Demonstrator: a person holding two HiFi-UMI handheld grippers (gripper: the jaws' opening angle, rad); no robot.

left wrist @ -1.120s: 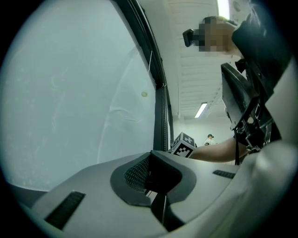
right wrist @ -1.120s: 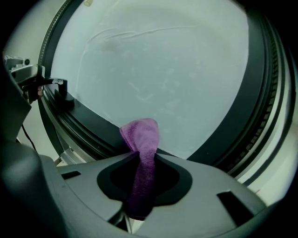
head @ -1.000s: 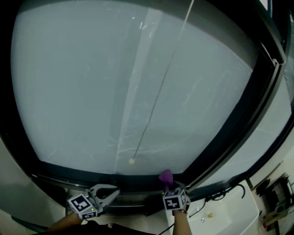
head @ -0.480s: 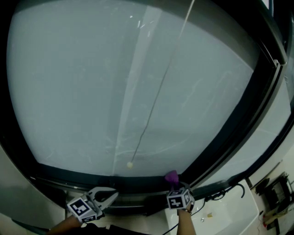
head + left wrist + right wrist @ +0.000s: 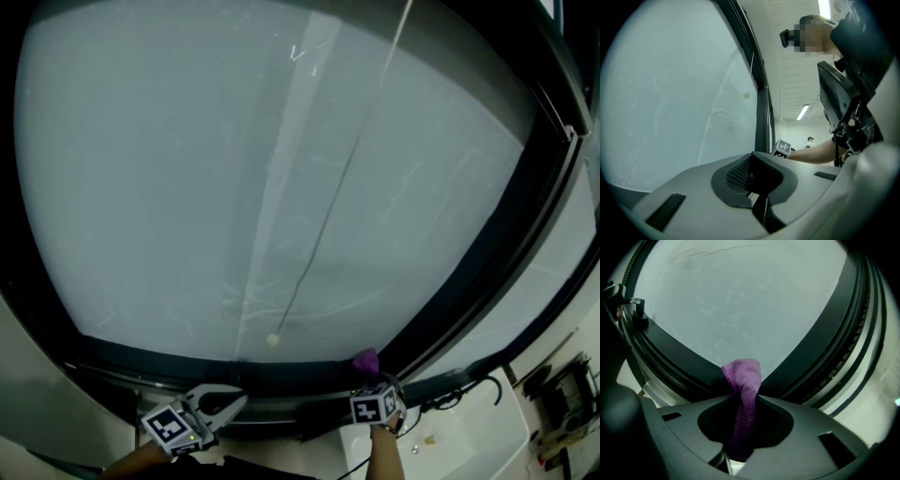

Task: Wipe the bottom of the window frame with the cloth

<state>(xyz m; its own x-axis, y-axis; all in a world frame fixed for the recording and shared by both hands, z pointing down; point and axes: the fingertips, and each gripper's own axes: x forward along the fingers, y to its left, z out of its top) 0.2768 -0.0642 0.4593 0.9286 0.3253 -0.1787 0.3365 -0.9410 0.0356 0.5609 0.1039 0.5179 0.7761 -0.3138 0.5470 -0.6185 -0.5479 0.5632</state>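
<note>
right claw (image 5: 746, 399) pinches the purple cloth (image 5: 743, 376), its tip against the bottom of the dark window frame (image 5: 684, 364) at lower centre. left claw (image 5: 752, 161) is pressed together, empty. best pressed firmly and dragged evenly along the frame.

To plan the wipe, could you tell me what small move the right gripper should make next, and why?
Probably slide the right gripper left along the dark bottom window frame: its purple cloth sits at the frame's right corner.
</note>
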